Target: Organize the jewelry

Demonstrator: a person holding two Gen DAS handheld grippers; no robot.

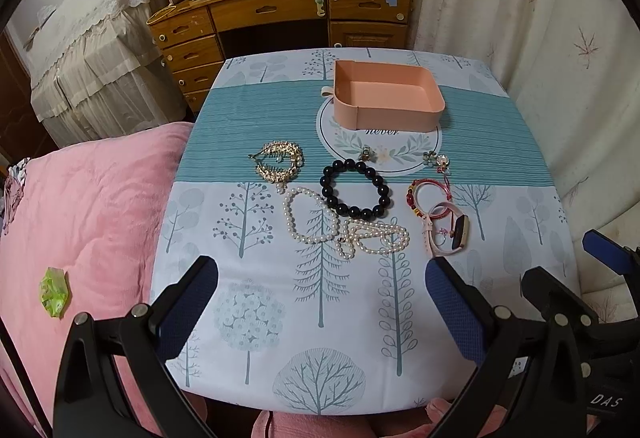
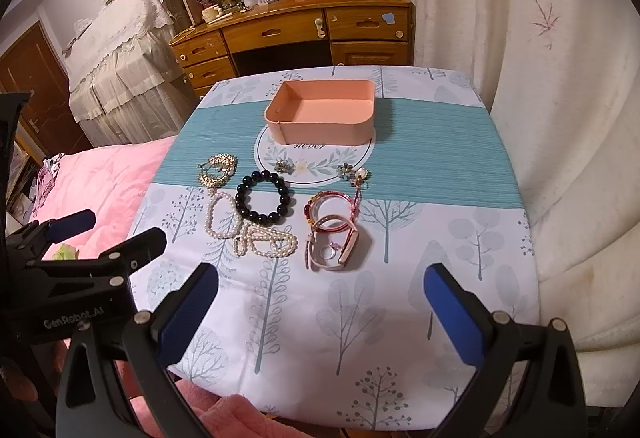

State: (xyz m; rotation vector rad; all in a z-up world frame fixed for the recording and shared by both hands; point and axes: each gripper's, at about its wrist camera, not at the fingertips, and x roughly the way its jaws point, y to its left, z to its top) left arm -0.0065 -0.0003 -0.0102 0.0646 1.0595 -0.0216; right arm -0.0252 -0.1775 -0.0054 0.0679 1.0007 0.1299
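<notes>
A pink tray stands at the far middle of the table, nothing in it. In front of it lie a gold necklace, a black bead bracelet, a pearl necklace, a red bracelet, a pink watch and small flower earrings. My left gripper is open over the table's near edge. My right gripper is open too, to the right of the left one.
The table has a tree-print cloth. A pink quilt lies to the left, with a green wrapper on it. A wooden desk stands behind. A white curtain hangs on the right.
</notes>
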